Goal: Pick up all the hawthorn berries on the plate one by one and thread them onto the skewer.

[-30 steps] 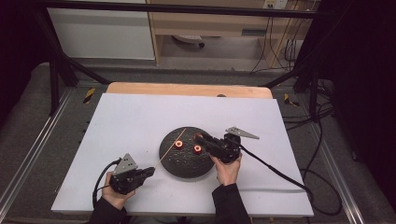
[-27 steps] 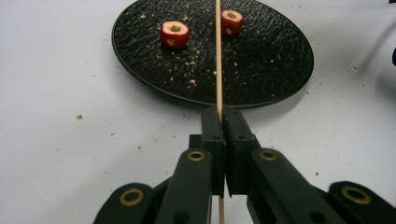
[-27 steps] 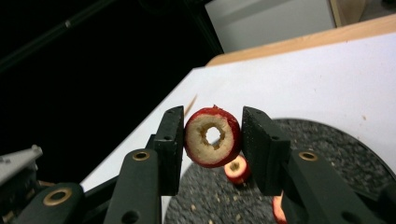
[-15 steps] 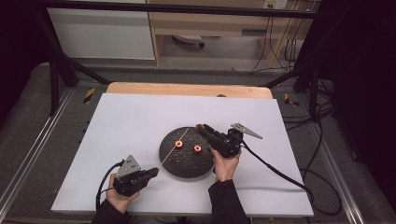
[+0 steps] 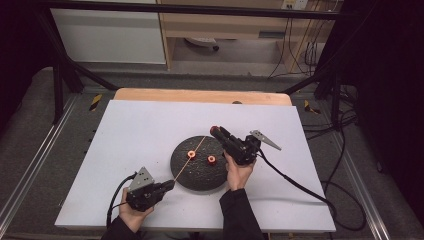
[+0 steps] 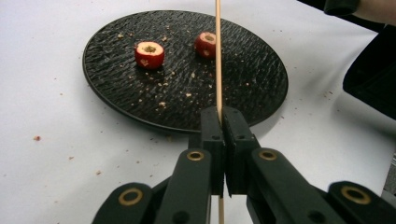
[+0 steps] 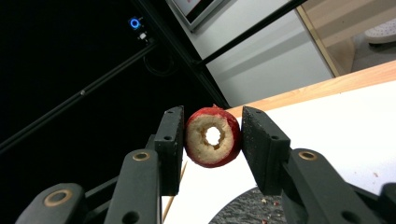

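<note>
A black round plate (image 5: 200, 176) lies mid-table with two red cored fruit pieces (image 5: 191, 154) (image 5: 211, 159) on it. My left gripper (image 5: 169, 185) sits at the plate's near-left edge, shut on a thin wooden skewer (image 5: 189, 159) that slants out over the plate. In the left gripper view the skewer (image 6: 217, 56) runs from the closed gripper (image 6: 223, 125) past both fruit pieces (image 6: 149, 54) (image 6: 205, 44). My right gripper (image 5: 216, 132) is raised over the plate's far right edge. It is shut on a third red fruit ring (image 7: 213, 136) with a hole through its middle.
The white tabletop (image 5: 140, 130) has a wooden strip (image 5: 200, 96) along its far edge. A cable (image 5: 295, 182) trails right from the right gripper. Crumbs are scattered over the plate (image 6: 187, 93) and the table beside it.
My right gripper has lifted up and away from the plate with the fruit ring in it. The left gripper has shifted slightly right with the skewer.
</note>
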The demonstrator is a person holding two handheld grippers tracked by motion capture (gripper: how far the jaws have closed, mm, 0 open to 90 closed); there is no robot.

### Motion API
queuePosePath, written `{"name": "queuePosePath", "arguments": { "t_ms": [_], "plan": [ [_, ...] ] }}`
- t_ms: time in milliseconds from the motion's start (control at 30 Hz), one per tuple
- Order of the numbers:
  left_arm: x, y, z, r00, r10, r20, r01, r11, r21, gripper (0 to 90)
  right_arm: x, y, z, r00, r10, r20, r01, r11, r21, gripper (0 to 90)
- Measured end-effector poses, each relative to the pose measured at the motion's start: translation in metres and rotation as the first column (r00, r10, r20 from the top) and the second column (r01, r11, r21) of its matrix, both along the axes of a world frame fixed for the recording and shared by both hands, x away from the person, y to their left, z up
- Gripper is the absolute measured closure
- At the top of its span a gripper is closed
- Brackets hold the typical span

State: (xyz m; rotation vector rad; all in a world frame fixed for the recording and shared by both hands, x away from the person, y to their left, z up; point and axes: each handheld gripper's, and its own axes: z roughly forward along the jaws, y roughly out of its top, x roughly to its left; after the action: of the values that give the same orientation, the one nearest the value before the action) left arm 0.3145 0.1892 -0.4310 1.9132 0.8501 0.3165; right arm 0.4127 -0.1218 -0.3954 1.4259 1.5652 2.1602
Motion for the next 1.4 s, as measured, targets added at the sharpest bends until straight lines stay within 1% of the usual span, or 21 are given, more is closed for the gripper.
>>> {"name": "queuePosePath", "arguments": {
  "t_ms": [200, 333, 533, 767, 967, 1233, 1300, 1400],
  "plan": [
    [0.000, -0.007, -0.001, 0.9998, -0.007, -0.017, 0.007, 0.9999, -0.013, 87.9, 0.002, 0.002, -0.003, 0.9995, -0.009, 0.030, 0.008, 1.000, 0.024, 61.0],
    [0.000, -0.011, -0.001, 0.9997, -0.008, -0.022, 0.007, 0.9997, -0.022, 87.9, 0.002, 0.002, -0.004, 0.9990, -0.010, 0.044, 0.009, 1.000, 0.027, 61.0],
    [-0.001, -0.013, -0.001, 0.9996, -0.009, -0.026, 0.008, 0.9994, -0.033, 87.9, 0.002, 0.003, -0.005, 0.9989, -0.007, 0.047, 0.005, 1.000, 0.029, 61.0],
    [-0.001, -0.014, -0.001, 0.9994, -0.011, -0.032, 0.009, 0.9994, -0.034, 87.9, 0.002, 0.005, -0.008, 0.9988, -0.003, 0.050, 0.002, 1.000, 0.015, 61.0],
    [-0.001, -0.015, -0.001, 0.9992, -0.005, -0.039, 0.003, 0.9989, -0.047, 87.9, 0.001, 0.006, -0.010, 0.9986, -0.003, 0.053, 0.002, 1.000, 0.013, 61.1],
    [-0.002, -0.022, 0.000, 0.9984, 0.016, -0.055, -0.021, 0.9970, -0.075, 88.0, 0.000, 0.008, -0.013, 0.9982, 0.001, 0.060, -0.002, 1.000, 0.009, 61.1],
    [-0.003, -0.025, 0.000, 0.9984, 0.025, -0.051, -0.029, 0.9961, -0.083, 88.0, 0.000, 0.009, -0.013, 0.9982, 0.002, 0.059, -0.003, 1.000, 0.017, 61.1],
    [-0.005, -0.029, 0.001, 0.9985, 0.045, -0.033, -0.047, 0.9951, -0.086, 88.1, -0.001, 0.009, -0.013, 0.9979, 0.002, 0.064, -0.003, 1.000, 0.020, 61.1]
  ]
}}
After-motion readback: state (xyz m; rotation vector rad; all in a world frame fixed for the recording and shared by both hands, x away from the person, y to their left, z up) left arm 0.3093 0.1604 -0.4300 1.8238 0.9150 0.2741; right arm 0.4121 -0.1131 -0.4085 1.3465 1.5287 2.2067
